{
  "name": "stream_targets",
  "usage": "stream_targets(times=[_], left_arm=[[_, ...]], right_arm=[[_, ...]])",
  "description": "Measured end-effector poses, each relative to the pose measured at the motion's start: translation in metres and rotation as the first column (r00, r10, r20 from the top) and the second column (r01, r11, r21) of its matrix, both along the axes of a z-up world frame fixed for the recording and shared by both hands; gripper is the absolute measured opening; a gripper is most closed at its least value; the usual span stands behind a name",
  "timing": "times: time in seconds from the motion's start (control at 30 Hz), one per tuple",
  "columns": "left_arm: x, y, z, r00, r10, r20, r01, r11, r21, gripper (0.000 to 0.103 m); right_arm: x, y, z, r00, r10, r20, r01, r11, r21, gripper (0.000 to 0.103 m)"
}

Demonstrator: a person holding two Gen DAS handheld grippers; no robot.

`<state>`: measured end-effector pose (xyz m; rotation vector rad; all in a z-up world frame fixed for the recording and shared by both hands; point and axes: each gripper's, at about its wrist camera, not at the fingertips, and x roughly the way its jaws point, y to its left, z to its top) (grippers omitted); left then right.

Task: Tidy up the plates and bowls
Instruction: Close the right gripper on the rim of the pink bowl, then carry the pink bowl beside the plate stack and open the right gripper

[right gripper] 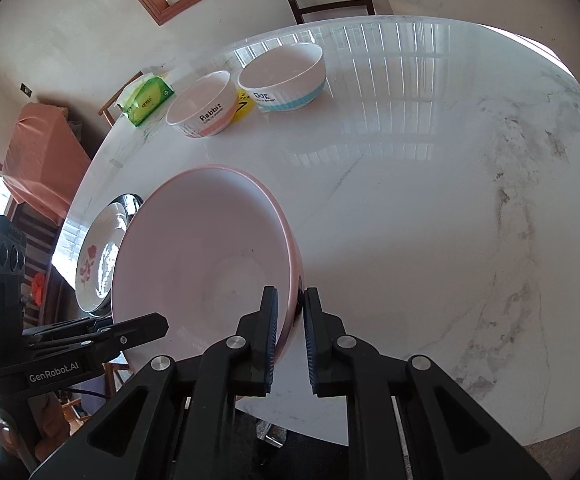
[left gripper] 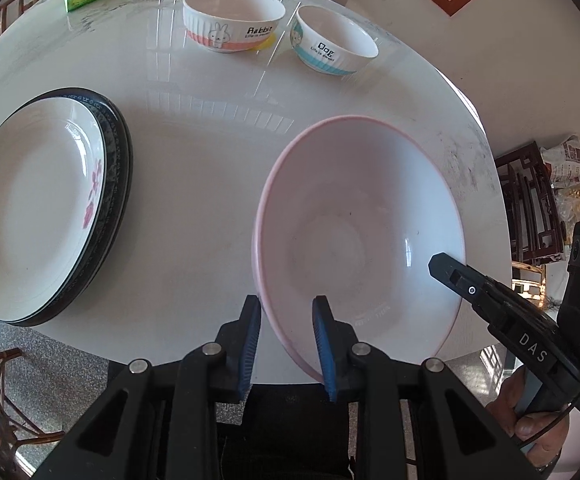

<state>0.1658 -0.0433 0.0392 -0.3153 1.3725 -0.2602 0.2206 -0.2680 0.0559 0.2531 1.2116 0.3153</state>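
One pink bowl point(right gripper: 194, 264), tilted, opening twd left.

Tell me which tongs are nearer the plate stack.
Left. The left tongs straddle the pink bowl's rim beside the plate stack; the right tongs grip the bowl's far rim.

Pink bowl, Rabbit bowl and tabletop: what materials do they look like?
Pink bowl: satin sheen, thin rim, soft highlights; looks like melamine or plastic, though matte-glazed ceramic is possible. Rabbit bowl: glossy white with printed decal and ribbed wall; likely glazed ceramic. Table: polished white surface with grey veining and mirror-like window reflections; marble or a marble-look slab.
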Motion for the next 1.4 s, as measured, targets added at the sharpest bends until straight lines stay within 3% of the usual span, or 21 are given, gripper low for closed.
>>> stream_targets(times=[0.2, 0.5, 0.77, 1.07, 1.23, 1.4], left_arm=[[0.004, 0.007, -0.013, 1.0, -0.01, -0.021, 0.01, 1.0, 0.0, 0.027], [0.003, 0.0, -0.006, 0.996, -0.058, 0.068, 0.053, 0.996, 0.067, 0.028], [-0.002, 0.007, -0.004, 0.987, -0.101, 0.125, 0.09, 0.991, 0.097, 0.033], [-0.004, 0.036, 0.033, 0.976, -0.109, 0.186, 0.094, 0.992, 0.09, 0.04], [0.002, 0.056, 0.054, 0.97, -0.067, 0.235, 0.048, 0.995, 0.083, 0.043], [0.019, 0.066, 0.06, 0.975, -0.046, 0.219, 0.034, 0.998, 0.061, 0.043]], right_arm=[[-0.004, 0.015, -0.007, 1.0, 0.006, -0.013, -0.006, 1.0, -0.001, 0.014], [-0.009, 0.017, -0.016, 1.0, -0.002, -0.028, 0.003, 1.0, 0.029, 0.015], [-0.009, 0.011, -0.015, 0.999, -0.007, -0.032, 0.011, 0.993, 0.116, 0.019], [-0.011, -0.011, 0.012, 0.996, -0.037, 0.078, 0.029, 0.994, 0.104, 0.025], [-0.008, -0.021, 0.028, 0.996, -0.034, 0.083, 0.021, 0.988, 0.153, 0.03], [0.001, -0.018, 0.044, 0.998, -0.026, 0.064, 0.011, 0.973, 0.231, 0.034]])
